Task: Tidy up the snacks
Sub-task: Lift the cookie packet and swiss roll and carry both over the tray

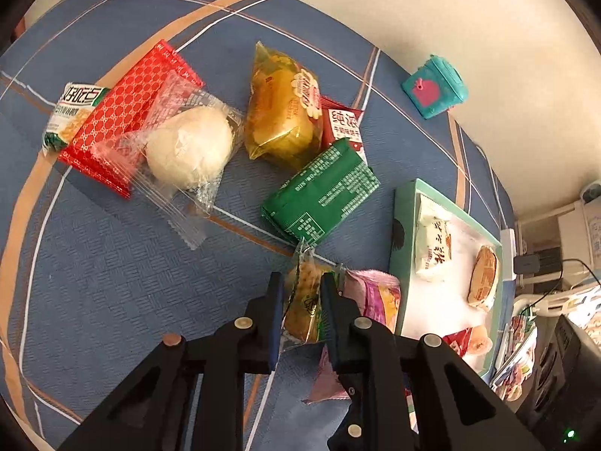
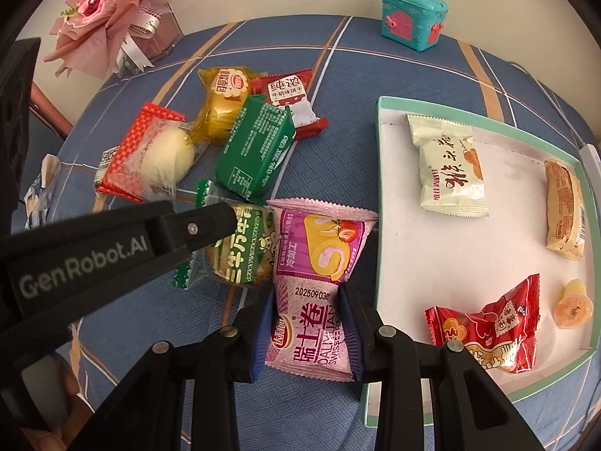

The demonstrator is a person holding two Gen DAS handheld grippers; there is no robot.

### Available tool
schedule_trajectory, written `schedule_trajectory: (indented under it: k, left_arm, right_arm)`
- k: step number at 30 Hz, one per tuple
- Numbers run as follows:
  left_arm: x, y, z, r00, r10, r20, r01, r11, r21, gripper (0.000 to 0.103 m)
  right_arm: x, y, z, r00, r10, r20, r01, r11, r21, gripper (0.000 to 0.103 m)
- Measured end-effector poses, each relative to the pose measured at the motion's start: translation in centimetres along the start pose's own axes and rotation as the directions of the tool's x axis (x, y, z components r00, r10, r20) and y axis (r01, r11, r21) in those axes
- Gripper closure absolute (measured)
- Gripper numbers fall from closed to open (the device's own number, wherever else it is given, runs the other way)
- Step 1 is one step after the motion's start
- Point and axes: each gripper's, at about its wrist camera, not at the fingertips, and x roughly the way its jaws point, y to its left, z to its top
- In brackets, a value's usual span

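Observation:
My left gripper [image 1: 300, 297] is shut on a clear-and-green wrapped cake [image 1: 302, 300], also in the right wrist view [image 2: 244, 248] under my left gripper's finger [image 2: 203, 225]. My right gripper [image 2: 306, 319] is shut on a pink Swiss roll packet [image 2: 315, 293], which lies on the cloth beside the tray; it also shows in the left wrist view [image 1: 372, 297]. The green-rimmed white tray [image 2: 379, 173] holds a white packet [image 2: 447, 169], a tan cake [image 2: 563, 210], a red packet [image 2: 488, 327] and a small orange jelly [image 2: 573, 304].
Loose snacks lie on the blue checked cloth: a green packet [image 2: 251, 150], a yellow cake [image 2: 225, 101], a red-and-white biscuit packet [image 2: 289, 97], a white bun in clear wrap [image 2: 165, 158] on a red packet [image 2: 127, 154]. A teal toy box [image 2: 413, 17] and pink bouquet [image 2: 109, 11] stand behind.

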Motion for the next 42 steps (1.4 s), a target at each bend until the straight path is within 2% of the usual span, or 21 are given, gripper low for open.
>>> schedule_trajectory:
  k: [5,9,11,13,16,17,22,25,26,31,36,39,42]
  left_arm:
    - [0.7,2.1,0.0,0.998,-0.064,-0.012,0.062,0.992,-0.11,0.078]
    - [1.5,3.6,-0.2,0.996,-0.084,-0.041,0.074,0.979,-0.191,0.073]
    - [1.4,3.3,-0.2,0.999,-0.036,-0.041,0.029,0.987,-0.156,0.066]
    - [0.9,2.6,-0.2,0.999,0.049,-0.022,-0.051,0.995,-0.089,0.066]
    - [-0.1,2.2,-0.1,0.984,0.178,0.026,-0.177,0.984,-0.03,0.066]
    - [-0.3,2.4,0.0,0.981,0.189,0.03,-0.188,0.981,-0.04,0.066]
    - [-1.3,2.8,0.1,0.984,0.17,0.044,-0.168,0.984,-0.055,0.066]
    - [-1.6,1.6,0.1,0.992,0.123,0.041,-0.123,0.992,-0.011,0.057]
    - [-1.6,1.3,0.1,0.992,0.119,0.04,-0.119,0.993,0.002,0.053]
    - [-0.2,-0.7,-0.2,0.994,0.108,-0.014,-0.106,0.991,0.081,0.044]
    - [0.9,-1.1,-0.7,0.983,0.182,-0.022,-0.178,0.974,0.138,0.043]
    - [1.1,-1.2,-1.0,0.98,0.199,-0.016,-0.194,0.969,0.156,0.043]
    - [0.8,-1.4,-1.0,0.981,0.194,-0.006,-0.191,0.971,0.146,0.05]
  right_arm:
    - [0.9,0.3,0.0,1.0,0.01,-0.01,-0.01,1.0,0.01,0.067]
    - [1.6,-0.2,0.0,1.0,0.015,-0.011,-0.014,1.0,0.012,0.067]
    - [1.9,-0.3,0.1,1.0,0.015,-0.011,-0.014,1.0,0.012,0.067]
    - [1.7,-0.4,0.2,1.0,0.017,-0.01,-0.017,1.0,0.012,0.067]
    - [1.4,-0.4,0.3,1.0,0.015,-0.01,-0.015,1.0,0.014,0.067]
    - [1.4,-0.4,0.3,1.0,0.013,-0.011,-0.013,1.0,0.016,0.068]
    - [0.0,-0.3,0.6,1.0,0.025,0.016,-0.025,1.0,0.018,0.068]
    - [-1.2,-0.4,0.8,0.999,0.018,0.048,-0.018,1.0,0.018,0.068]
    - [-1.5,-0.6,0.9,0.998,0.015,0.056,-0.016,1.0,0.024,0.068]
    - [-2.6,-1.8,1.1,0.997,-0.008,0.074,0.003,0.998,0.064,0.068]
    - [-2.7,-3.2,1.2,0.997,-0.01,0.07,0.003,0.995,0.104,0.068]
    - [-2.5,-3.5,1.2,0.998,-0.008,0.063,0.001,0.993,0.118,0.068]
    - [-2.5,-3.8,1.1,0.998,-0.005,0.064,-0.004,0.992,0.126,0.068]
